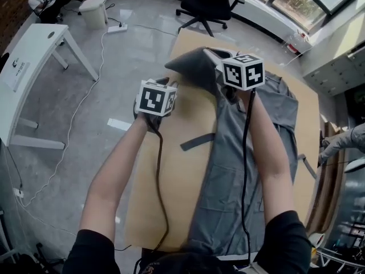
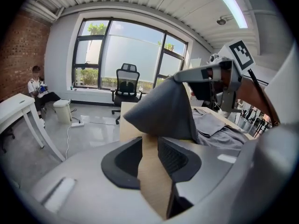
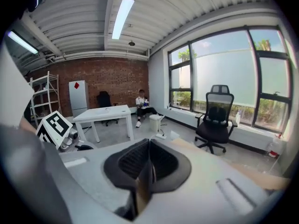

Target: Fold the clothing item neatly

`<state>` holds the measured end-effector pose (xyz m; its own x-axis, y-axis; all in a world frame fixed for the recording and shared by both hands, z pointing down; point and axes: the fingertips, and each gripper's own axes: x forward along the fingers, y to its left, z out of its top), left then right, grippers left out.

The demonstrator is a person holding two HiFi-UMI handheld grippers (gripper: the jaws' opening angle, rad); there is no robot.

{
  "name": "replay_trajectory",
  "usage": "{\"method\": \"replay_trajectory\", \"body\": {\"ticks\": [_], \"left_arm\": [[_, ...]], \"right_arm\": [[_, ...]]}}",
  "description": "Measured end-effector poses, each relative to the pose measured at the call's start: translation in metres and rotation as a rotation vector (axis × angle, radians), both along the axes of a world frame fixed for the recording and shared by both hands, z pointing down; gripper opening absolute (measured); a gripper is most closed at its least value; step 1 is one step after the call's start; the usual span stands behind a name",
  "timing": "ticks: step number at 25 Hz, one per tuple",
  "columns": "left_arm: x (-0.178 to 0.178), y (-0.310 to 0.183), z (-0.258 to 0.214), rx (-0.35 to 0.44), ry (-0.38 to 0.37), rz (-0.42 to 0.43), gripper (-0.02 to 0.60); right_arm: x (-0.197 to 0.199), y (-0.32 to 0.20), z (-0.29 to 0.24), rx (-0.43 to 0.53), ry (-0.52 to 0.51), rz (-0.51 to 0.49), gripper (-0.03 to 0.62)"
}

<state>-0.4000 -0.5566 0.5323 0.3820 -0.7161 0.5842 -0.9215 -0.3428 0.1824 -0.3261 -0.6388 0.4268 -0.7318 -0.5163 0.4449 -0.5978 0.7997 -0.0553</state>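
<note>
1. We see the grey fabric garment point(image 1: 225, 176) lying lengthwise on the tan flat tabletop point(image 1: 182, 198).
2. Our left gripper point(image 2: 149, 158) hovers over bare tabletop beside the garment, fingers moderately apart, empty.
3. Our right gripper point(image 3: 147, 166) clamps the garment's far portion, raised into a peak.
4. A black wheeled office chair point(image 1: 206, 4) stands beyond the tabletop.

The garment point(image 1: 228, 170) is plain grey, the table point(image 1: 177, 176) tan, the office chair point(image 1: 208, 1) black, the desk point(image 1: 34, 44) white.
</note>
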Motion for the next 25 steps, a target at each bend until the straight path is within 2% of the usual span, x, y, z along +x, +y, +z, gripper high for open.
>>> {"method": "replay_trajectory", "body": {"ticks": [7, 10, 14, 17, 21, 25], "left_arm": [[0.073, 0.005, -0.021, 0.035, -0.033, 0.087, 0.110], [0.109, 0.009, -0.019, 0.026, -0.041, 0.123, 0.110], [0.159, 0.011, -0.018, 0.016, -0.055, 0.163, 0.110], [0.194, 0.012, -0.012, 0.001, -0.074, 0.186, 0.110], [0.230, 0.012, 0.001, -0.025, -0.111, 0.206, 0.110], [0.252, 0.012, 0.015, -0.057, -0.136, 0.211, 0.110]], "right_arm": [[0.118, 0.002, -0.045, 0.135, -0.036, 0.204, 0.015], [0.167, 0.011, -0.041, 0.173, 0.006, 0.265, 0.015], [0.230, 0.031, -0.023, 0.201, 0.112, 0.339, 0.015], [0.265, 0.051, 0.002, 0.179, 0.185, 0.365, 0.015], [0.297, 0.073, 0.046, 0.094, 0.265, 0.370, 0.016], [0.311, 0.089, 0.091, -0.001, 0.328, 0.314, 0.023]]}}
